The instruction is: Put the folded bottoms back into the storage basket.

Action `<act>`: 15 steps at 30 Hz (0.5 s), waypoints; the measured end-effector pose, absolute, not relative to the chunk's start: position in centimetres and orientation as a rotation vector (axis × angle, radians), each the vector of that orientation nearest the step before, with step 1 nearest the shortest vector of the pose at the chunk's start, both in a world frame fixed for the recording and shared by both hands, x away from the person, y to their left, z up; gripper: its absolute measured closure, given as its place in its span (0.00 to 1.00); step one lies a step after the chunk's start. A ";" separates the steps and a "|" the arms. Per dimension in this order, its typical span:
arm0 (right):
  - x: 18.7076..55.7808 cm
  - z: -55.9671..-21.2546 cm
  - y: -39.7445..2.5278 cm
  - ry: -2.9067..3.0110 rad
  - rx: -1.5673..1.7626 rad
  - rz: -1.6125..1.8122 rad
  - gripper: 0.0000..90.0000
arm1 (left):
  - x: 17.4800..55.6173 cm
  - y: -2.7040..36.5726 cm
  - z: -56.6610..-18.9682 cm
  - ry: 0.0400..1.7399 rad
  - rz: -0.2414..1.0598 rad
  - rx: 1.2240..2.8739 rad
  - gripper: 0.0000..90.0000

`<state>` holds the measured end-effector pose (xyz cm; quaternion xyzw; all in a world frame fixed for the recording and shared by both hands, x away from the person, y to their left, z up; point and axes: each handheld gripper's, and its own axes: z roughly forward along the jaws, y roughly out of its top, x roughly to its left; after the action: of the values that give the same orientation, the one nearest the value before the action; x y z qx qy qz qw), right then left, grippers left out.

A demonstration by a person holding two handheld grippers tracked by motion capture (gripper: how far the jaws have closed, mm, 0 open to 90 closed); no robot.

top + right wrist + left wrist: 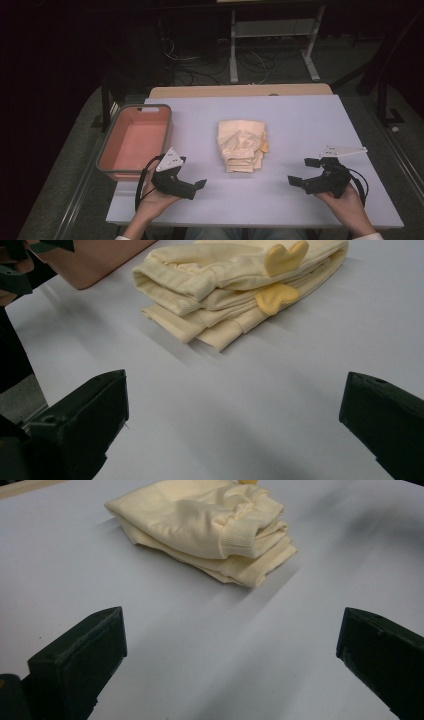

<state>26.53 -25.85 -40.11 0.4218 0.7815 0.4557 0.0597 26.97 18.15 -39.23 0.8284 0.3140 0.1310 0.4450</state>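
A folded cream cloth (pixel 242 145) lies flat in the middle of the pale bench (pixel 300 200). It is the thing both tongs point at.

In the high view, the left tongs (pixel 192 172) sit near the cloth, at its left and closer to the person. The right tongs (pixel 302 172) sit near the cloth too, at its right and closer to the person. Neither touches the cloth. Both tongs are wide apart and hold nothing. A hand (pixel 155 197) grips the left one, and another hand (pixel 345 200) grips the right one.

A pink tub (pixel 134 142) with a grey rim stands to the left of the cloth, well apart from it.

The left gripper view shows the cloth (pixel 205 527) from its left side. Here you can see a ribbed cuff (pixel 239 540) on top of the folded layers.

The right gripper view shows the cloth (pixel 240 285) from its other side. Here you can see two small yellow flaps (pixel 285 255) stuck on the cloth, which the left gripper view mostly hides. Past the cloth, a bit of the pink tub (pixel 95 260) peeks in.
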 end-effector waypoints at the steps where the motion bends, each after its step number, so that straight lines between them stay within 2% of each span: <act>1: 26.5 -40.1 -25.8 2.366 1.277 1.380 0.00 | 27.0 18.1 -39.2 0.778 0.325 2.053 0.00; 15: 28.0 -38.8 -24.7 2.385 1.255 1.382 0.00 | 28.6 17.5 -37.3 0.768 0.305 2.052 0.00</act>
<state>27.95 -24.75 -38.83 0.4138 0.7863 0.4554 0.0564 28.61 17.48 -37.31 0.8291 0.3105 0.1233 0.4482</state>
